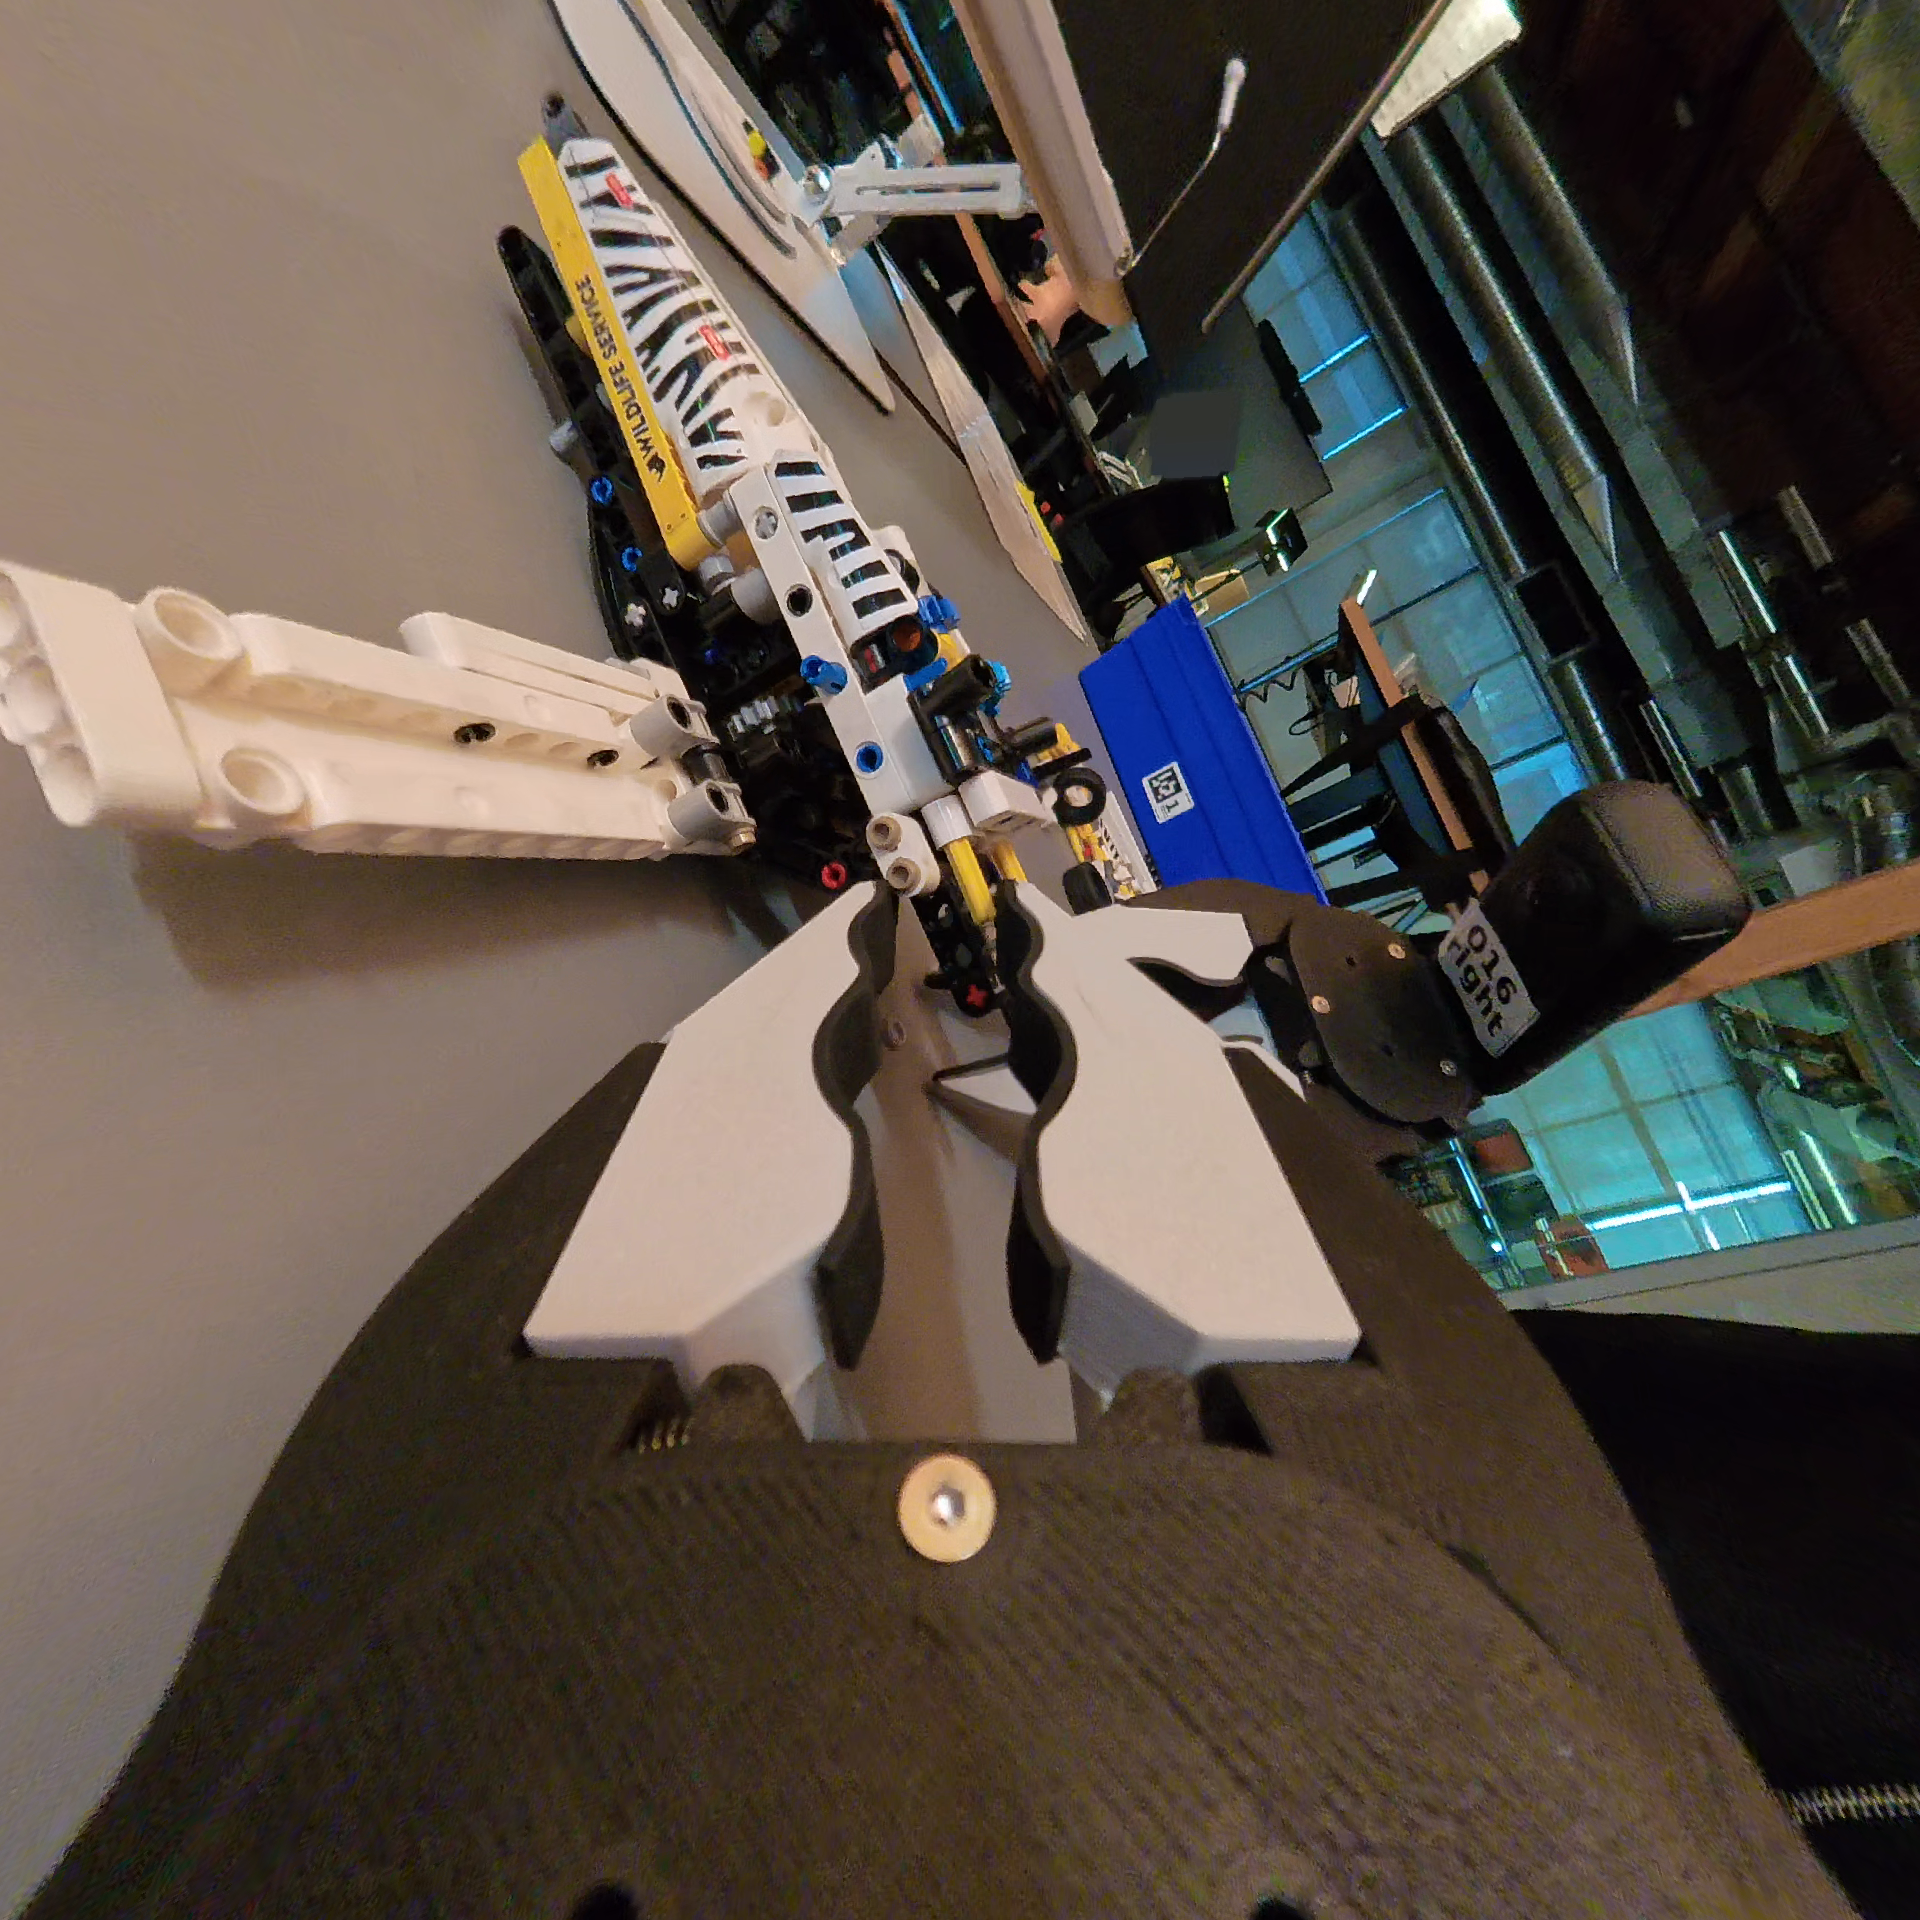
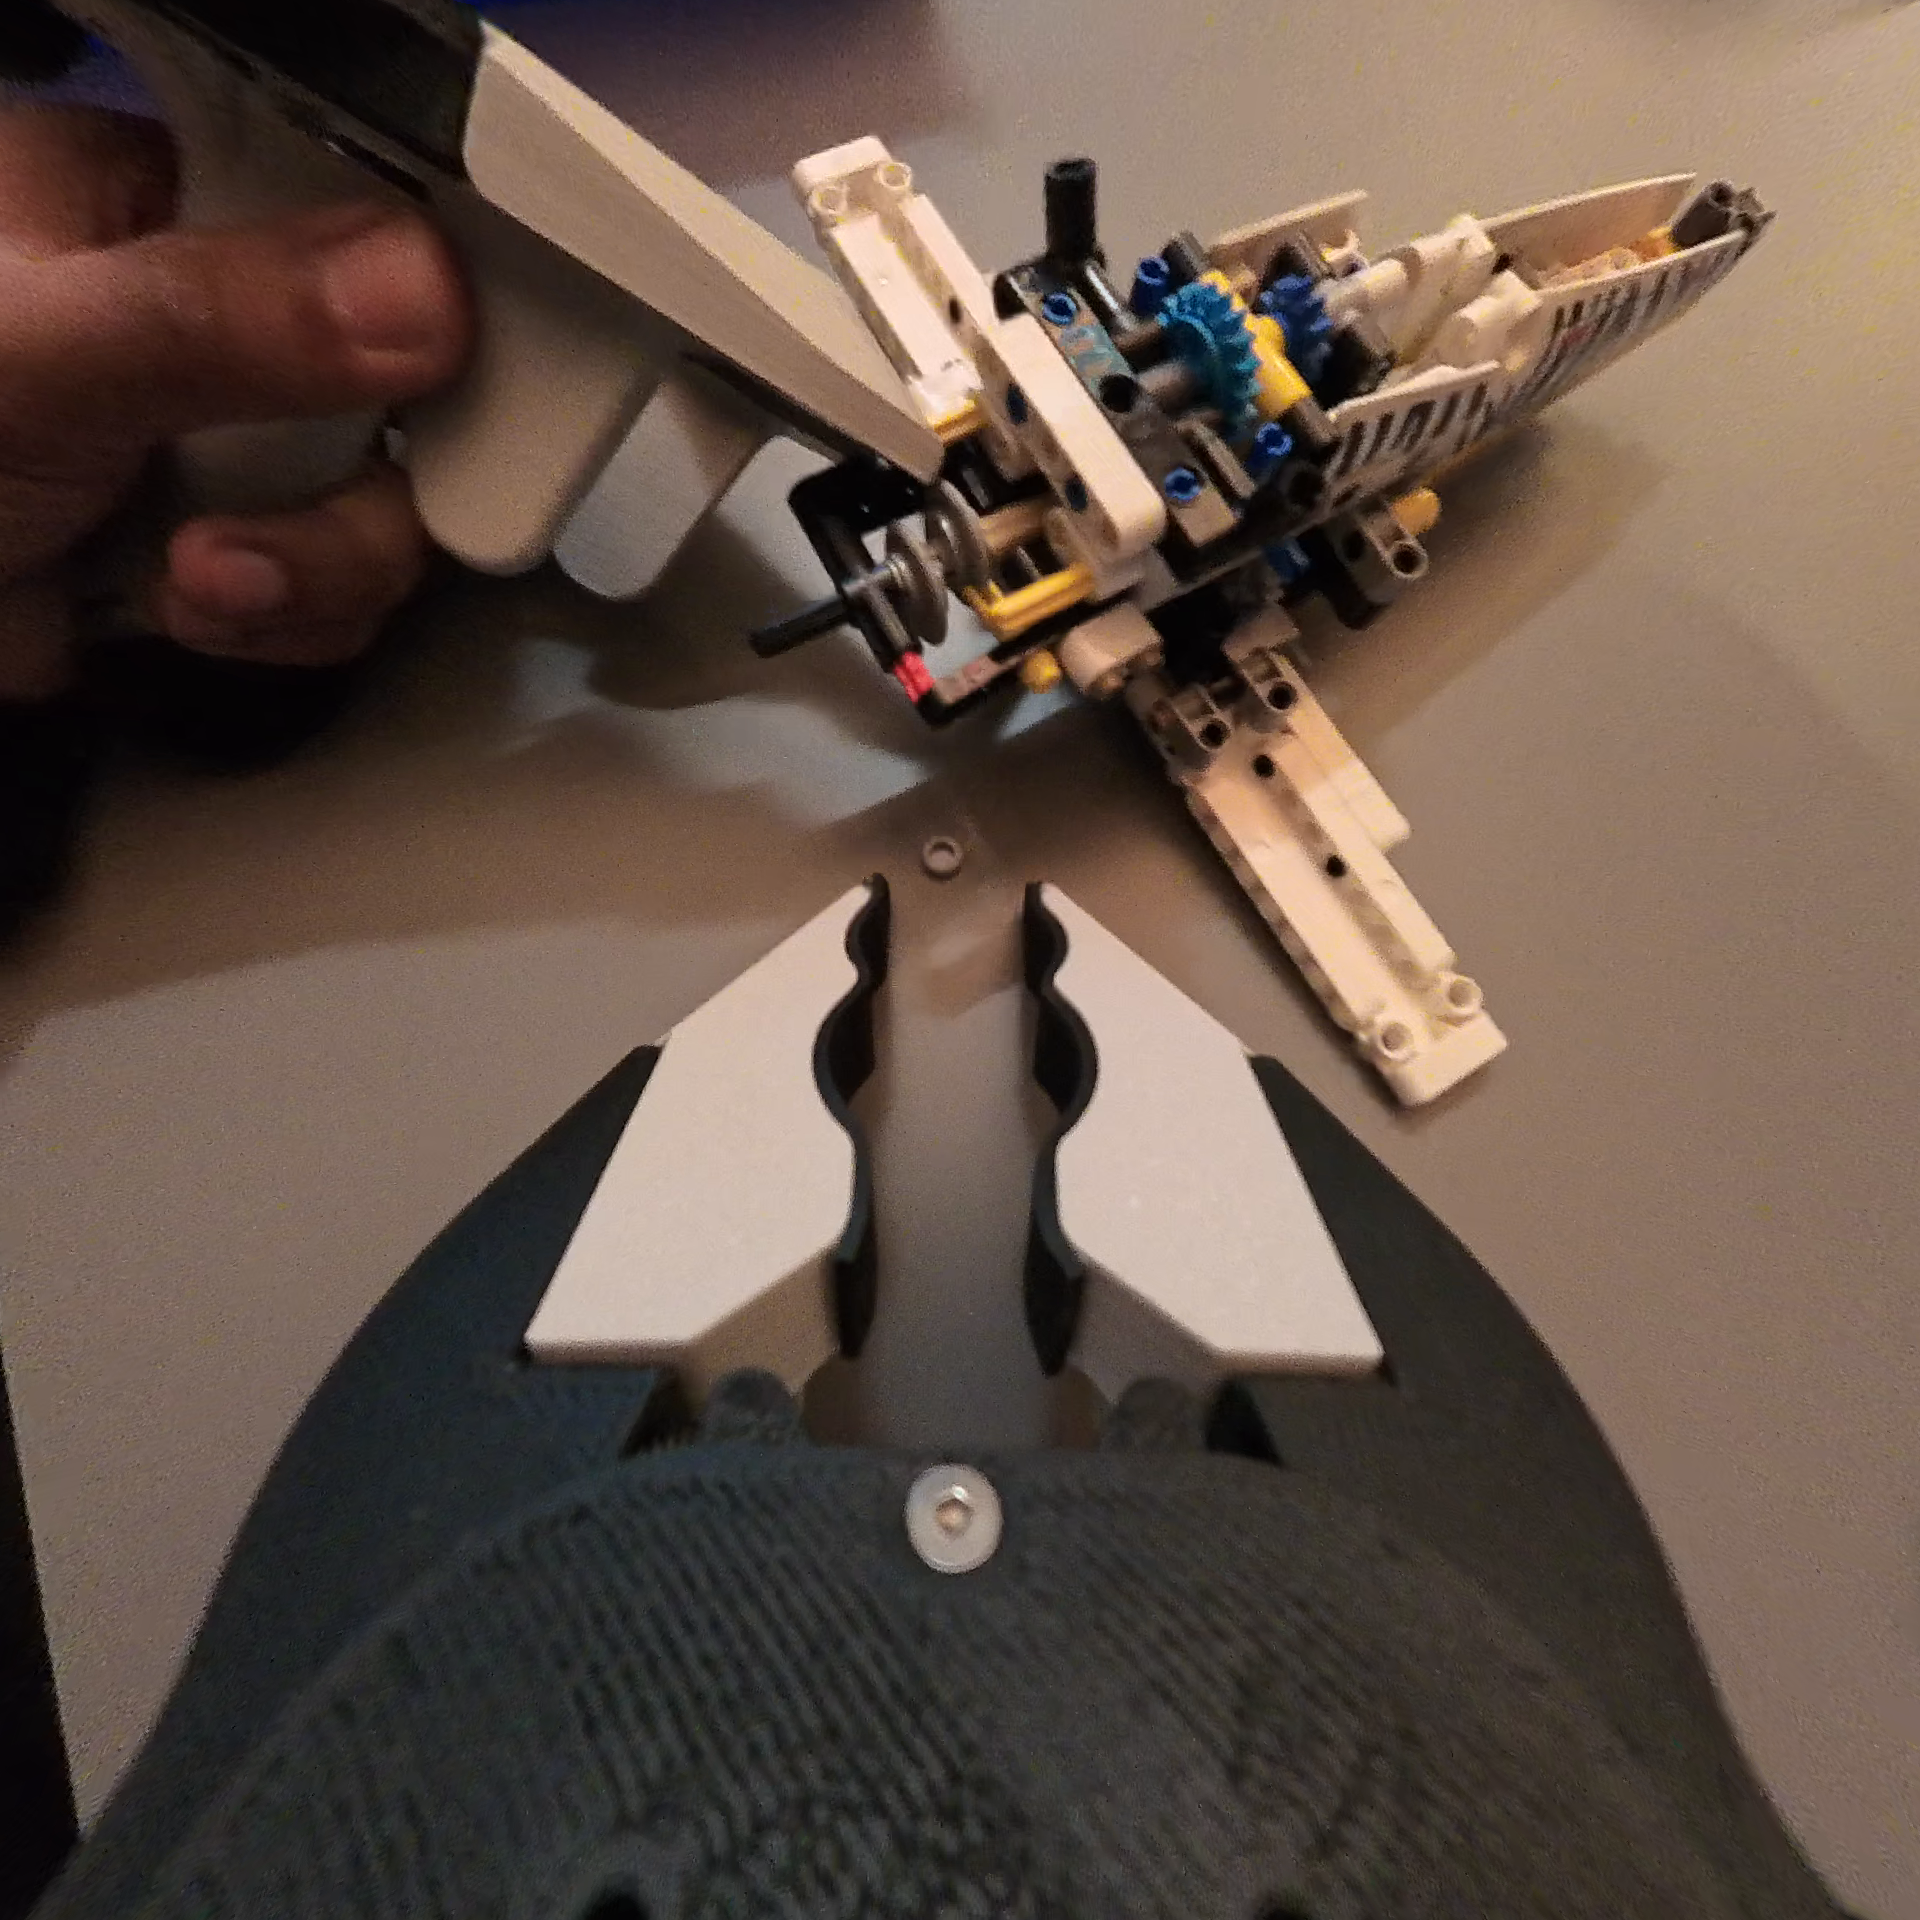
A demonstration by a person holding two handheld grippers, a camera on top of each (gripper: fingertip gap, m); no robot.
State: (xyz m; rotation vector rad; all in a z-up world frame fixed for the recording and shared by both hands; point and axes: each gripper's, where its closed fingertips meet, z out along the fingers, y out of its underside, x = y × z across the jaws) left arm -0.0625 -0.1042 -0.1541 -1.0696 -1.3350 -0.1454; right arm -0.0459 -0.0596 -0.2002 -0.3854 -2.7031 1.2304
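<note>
A toy plane built of bricks, white with zebra stripes and a yellow strip, lies on the grey table. One white wing points left. My left gripper is shut on the black frame beam and yellow axle at the plane's rear. The right wrist view shows the plane with the left gripper's finger at its rear, held by a hand. My right gripper is open and empty. A small grey ring lies on the table just ahead of its fingertips.
A blue bin stands beyond the plane. White flat boards lie at the table's far side. The right gripper's black body is close on the right. The plane's near wing lies right of my right fingertips. There is about 7 cm between the tips of the two grippers.
</note>
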